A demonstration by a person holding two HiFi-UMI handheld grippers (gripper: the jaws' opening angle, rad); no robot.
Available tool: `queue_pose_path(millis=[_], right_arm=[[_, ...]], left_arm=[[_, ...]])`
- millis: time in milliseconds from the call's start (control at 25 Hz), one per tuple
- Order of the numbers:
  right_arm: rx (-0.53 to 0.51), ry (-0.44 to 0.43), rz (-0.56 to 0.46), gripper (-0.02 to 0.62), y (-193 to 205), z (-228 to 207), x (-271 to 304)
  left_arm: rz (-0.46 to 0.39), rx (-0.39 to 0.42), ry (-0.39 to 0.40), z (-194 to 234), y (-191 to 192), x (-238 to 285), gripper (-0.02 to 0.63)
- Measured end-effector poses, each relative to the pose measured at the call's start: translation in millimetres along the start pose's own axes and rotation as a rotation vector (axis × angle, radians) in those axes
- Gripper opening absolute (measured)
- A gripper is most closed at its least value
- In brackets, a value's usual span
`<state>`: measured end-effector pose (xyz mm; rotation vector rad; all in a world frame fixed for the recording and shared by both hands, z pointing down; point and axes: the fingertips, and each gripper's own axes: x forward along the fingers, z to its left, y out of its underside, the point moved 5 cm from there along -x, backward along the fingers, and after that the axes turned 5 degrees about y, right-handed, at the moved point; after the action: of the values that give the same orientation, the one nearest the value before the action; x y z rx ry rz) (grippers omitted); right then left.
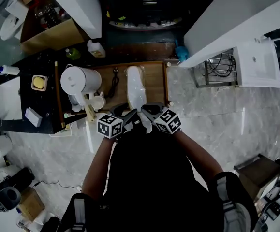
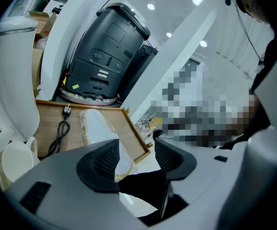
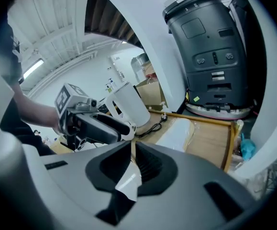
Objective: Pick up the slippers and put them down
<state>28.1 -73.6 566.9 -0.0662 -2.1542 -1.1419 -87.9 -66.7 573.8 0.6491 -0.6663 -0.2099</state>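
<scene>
A pair of white slippers point(image 1: 135, 88) in clear plastic wrap lies lengthwise on a wooden tray point(image 1: 155, 79). Both grippers hover side by side over the tray's near edge, above the slippers' near end. My left gripper point(image 1: 126, 114) is open; in the left gripper view its jaws point(image 2: 137, 159) stand apart with nothing gripped, and the slippers point(image 2: 100, 128) lie beyond them. My right gripper point(image 1: 147, 112) is shut; its jaws point(image 3: 132, 162) are nearly together with only a thin slit between them. The slippers point(image 3: 181, 131) rest on the tray ahead of it, untouched.
A white kettle point(image 1: 77, 80), a cup point(image 1: 97, 102) and a black power cord point(image 1: 113, 83) sit at the tray's left. A dark grey machine point(image 2: 109, 51) stands behind the tray. White slanted panels point(image 1: 227, 18) flank it, with a wire rack point(image 1: 217, 66) at right. The floor is pale marble.
</scene>
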Motion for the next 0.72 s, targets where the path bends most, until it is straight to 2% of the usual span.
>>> queue_pose_path(millis=[200,480,720], right_arm=[[-0.018,0.031,-0.040,0.010,-10.2,16.9,-8.1],[-0.026,0.044,-0.108,0.008,-26.1,39.3,-19.5],[-0.020,0.047,-0.136,0.008,-32.0,44.2,-27.6]], left_arm=[[-0.030,0.074,0.044,-20.4,-9.2,-18.1,0.188],[-0.085,0.085,0.061,-31.7,-9.5,-49.3,0.076],[-0.101,0.101,0.039,-28.6,-5.0,-67.4,0.031]])
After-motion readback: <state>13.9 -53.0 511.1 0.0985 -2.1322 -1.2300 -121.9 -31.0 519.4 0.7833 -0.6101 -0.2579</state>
